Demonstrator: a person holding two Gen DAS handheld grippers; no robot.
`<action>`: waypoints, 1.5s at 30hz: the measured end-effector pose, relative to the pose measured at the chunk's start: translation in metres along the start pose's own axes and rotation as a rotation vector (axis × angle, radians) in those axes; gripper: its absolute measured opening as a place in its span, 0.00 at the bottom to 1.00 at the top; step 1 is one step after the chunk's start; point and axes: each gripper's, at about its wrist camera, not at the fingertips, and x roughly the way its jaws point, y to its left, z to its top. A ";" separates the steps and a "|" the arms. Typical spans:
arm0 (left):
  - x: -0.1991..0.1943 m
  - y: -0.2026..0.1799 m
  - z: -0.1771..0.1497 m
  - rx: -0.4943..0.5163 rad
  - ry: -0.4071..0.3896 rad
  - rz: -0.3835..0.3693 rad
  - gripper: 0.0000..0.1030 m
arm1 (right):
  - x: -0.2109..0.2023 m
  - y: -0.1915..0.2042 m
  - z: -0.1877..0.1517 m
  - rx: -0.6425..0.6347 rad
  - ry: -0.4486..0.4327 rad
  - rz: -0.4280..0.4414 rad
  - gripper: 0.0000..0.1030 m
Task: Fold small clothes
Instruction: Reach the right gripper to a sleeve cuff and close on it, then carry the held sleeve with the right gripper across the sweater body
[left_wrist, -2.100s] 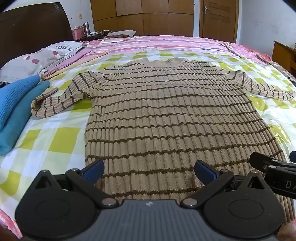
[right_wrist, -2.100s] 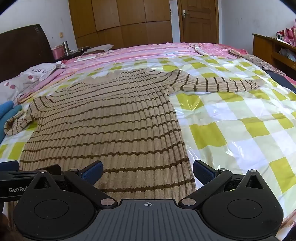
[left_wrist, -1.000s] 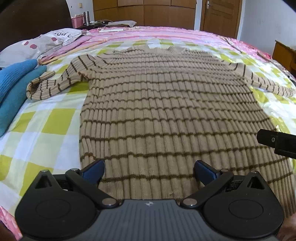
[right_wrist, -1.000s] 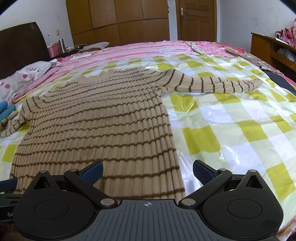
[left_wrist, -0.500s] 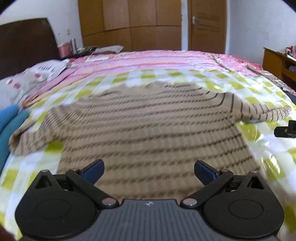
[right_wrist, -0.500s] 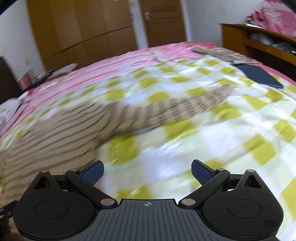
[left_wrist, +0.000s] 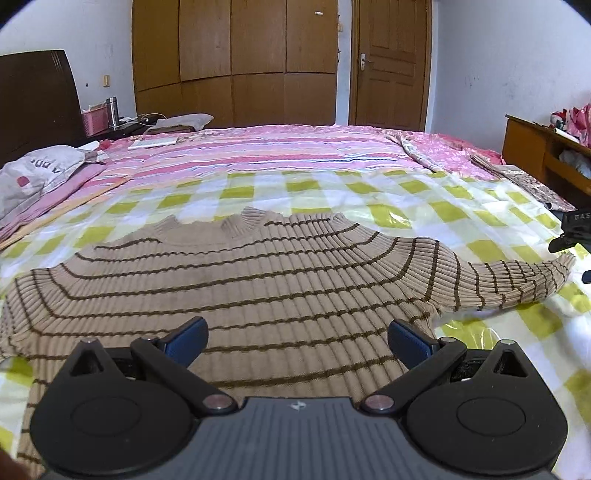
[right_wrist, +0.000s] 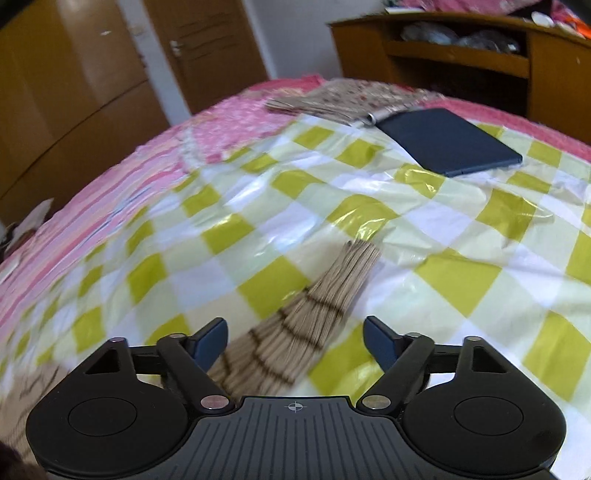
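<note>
A tan ribbed sweater with thin brown stripes (left_wrist: 258, 280) lies flat on the yellow-checked plastic sheet (left_wrist: 461, 218), neck away from me. My left gripper (left_wrist: 295, 338) hovers open over its chest, nothing between the pads. The sweater's right sleeve (right_wrist: 314, 317) stretches out over the sheet, cuff end pointing away. My right gripper (right_wrist: 295, 341) straddles that sleeve, its jaws closing but the pads still clear of the fabric. In the left wrist view the right gripper (left_wrist: 574, 232) shows at the right edge beside the sleeve's cuff (left_wrist: 554, 269).
A dark blue flat book-like object (right_wrist: 450, 142) lies on the sheet far right. A patterned cloth (right_wrist: 351, 98) lies beyond it. A wooden shelf unit (right_wrist: 461, 55) stands past the bed's edge. Pillows (left_wrist: 40, 173) sit far left by the headboard.
Both grippers moved up from the hem toward the shoulders. The right one swung right onto the sleeve and its jaws narrowed. The left stays wide open.
</note>
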 end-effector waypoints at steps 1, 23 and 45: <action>0.002 0.000 -0.001 0.001 0.002 -0.002 1.00 | 0.006 -0.001 0.003 0.013 0.016 -0.011 0.75; -0.093 0.100 -0.013 -0.086 -0.170 0.174 1.00 | -0.097 0.021 -0.004 -0.049 -0.064 0.243 0.10; -0.076 0.212 -0.052 -0.198 -0.148 0.252 1.00 | -0.101 0.205 -0.129 -0.706 -0.064 0.319 0.39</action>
